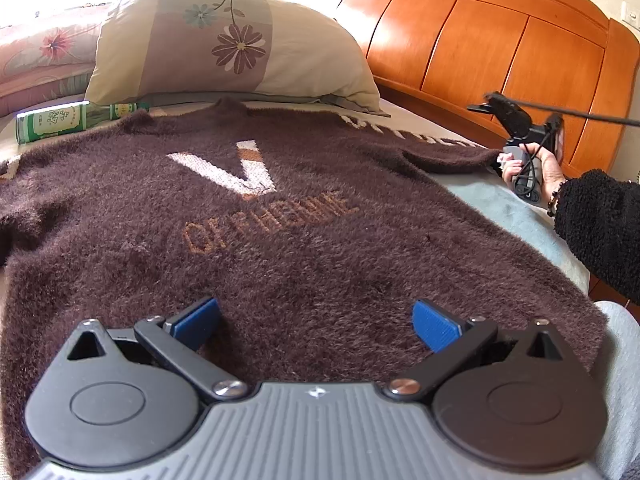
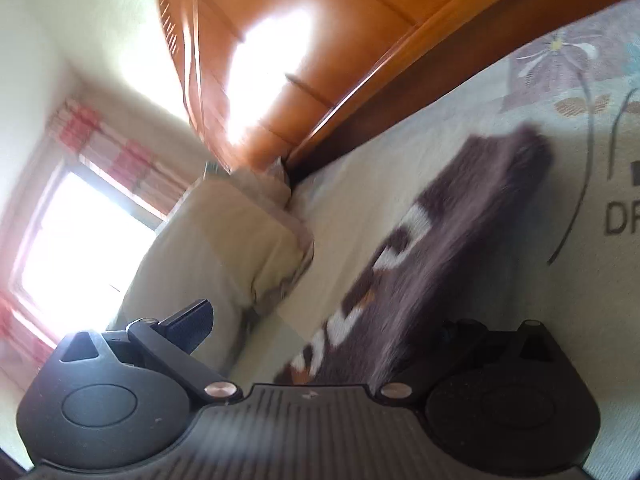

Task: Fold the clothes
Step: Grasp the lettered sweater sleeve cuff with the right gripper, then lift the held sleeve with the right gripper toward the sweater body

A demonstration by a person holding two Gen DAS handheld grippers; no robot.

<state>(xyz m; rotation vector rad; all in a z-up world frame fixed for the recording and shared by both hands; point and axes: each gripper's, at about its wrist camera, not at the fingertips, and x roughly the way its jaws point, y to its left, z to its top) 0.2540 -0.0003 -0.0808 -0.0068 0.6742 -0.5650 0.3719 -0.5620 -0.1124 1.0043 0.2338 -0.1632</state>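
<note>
A brown fuzzy sweater (image 1: 280,220) lies spread flat on the bed, showing a white V and orange lettering. My left gripper (image 1: 316,312) hovers open over its near hem, and nothing lies between the blue pads (image 1: 196,320). At the far right a hand holds my right gripper (image 1: 492,106) just past the cuff of the right sleeve (image 1: 452,152). In the blurred, tilted right wrist view the sleeve (image 2: 440,248), with white letters on it, drapes over the right finger and hides it. The left finger (image 2: 192,320) stands wide, so my right gripper (image 2: 316,312) is open.
A flowered pillow (image 1: 224,40) and a green bottle (image 1: 60,120) lie beyond the collar. The orange wooden headboard (image 1: 500,40) runs along the back right. A person's black fleece sleeve (image 1: 600,224) and grey trouser leg (image 1: 620,360) are at the right. A bright window (image 2: 80,240) shows beyond the pillow (image 2: 220,240).
</note>
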